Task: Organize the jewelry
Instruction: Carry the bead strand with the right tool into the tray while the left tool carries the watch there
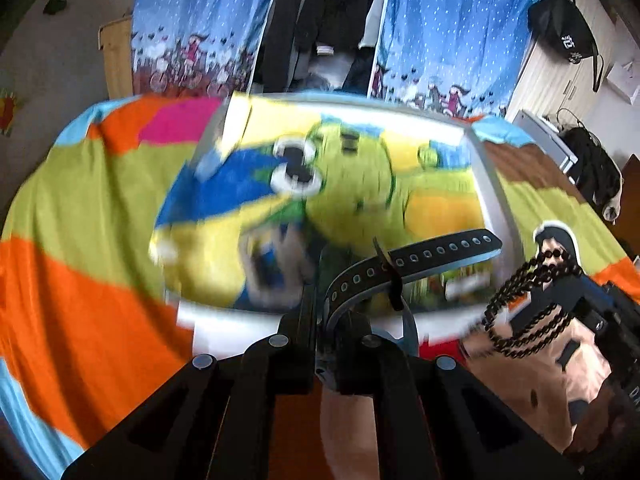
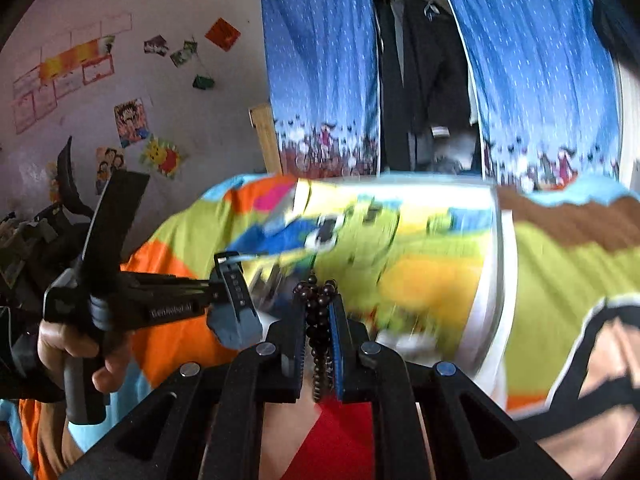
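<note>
My left gripper (image 1: pixel 320 312) is shut on a black watch with a perforated strap (image 1: pixel 424 260), held above a cartoon-printed tray (image 1: pixel 496 200) on the bed. My right gripper (image 2: pixel 318 312) is shut on a dark bead bracelet (image 2: pixel 318 320), whose strands hang between the fingers. In the left wrist view the bead bracelet (image 1: pixel 524 304) and the right gripper (image 1: pixel 560 280) sit at the right, beside the tray's near corner. In the right wrist view the left gripper (image 2: pixel 224 296) with the watch (image 2: pixel 234 312) is at the left. The tray (image 2: pixel 488 280) is motion-blurred in both views.
A bright patchwork bedspread (image 1: pixel 80 240) covers the bed. Blue curtains (image 1: pixel 460 32) and hanging dark clothes (image 1: pixel 328 20) are behind it. A wall with posters (image 2: pixel 132 120) is at the left, a black bag (image 1: pixel 560 28) and furniture at the right.
</note>
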`<state>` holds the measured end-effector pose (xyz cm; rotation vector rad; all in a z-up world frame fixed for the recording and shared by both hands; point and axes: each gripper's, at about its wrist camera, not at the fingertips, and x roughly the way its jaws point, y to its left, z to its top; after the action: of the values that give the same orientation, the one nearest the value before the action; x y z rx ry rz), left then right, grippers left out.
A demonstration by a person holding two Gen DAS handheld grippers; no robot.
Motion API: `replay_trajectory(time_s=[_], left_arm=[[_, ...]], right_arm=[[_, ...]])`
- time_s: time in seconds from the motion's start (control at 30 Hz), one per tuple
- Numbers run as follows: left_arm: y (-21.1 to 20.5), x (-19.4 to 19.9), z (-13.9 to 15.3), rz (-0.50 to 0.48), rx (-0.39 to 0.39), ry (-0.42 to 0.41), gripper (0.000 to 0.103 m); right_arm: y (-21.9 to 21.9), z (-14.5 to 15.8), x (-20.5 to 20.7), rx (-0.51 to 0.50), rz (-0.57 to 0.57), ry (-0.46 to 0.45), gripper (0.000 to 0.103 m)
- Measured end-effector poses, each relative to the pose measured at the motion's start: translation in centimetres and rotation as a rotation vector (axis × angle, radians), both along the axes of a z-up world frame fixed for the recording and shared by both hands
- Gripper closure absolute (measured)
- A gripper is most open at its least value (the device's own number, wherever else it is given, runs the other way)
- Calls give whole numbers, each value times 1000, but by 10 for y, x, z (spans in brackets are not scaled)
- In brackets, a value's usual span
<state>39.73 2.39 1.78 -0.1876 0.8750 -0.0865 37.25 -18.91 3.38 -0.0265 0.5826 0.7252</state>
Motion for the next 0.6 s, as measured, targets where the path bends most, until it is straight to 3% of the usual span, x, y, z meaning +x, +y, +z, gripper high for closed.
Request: replay_trajectory(time_s=[0.2,0.43,0.6], left_arm=[[-2,67,9,-9,13,-39,98],[-9,124,-24,-12,-42,36,98],[-14,138,-43,-34,2,81,98]], right_arm=[[0,-2,64,1,-38,-15,92],[1,-40,126,-18,-106,84,92],[-2,-60,141,-80,-171,108,91]])
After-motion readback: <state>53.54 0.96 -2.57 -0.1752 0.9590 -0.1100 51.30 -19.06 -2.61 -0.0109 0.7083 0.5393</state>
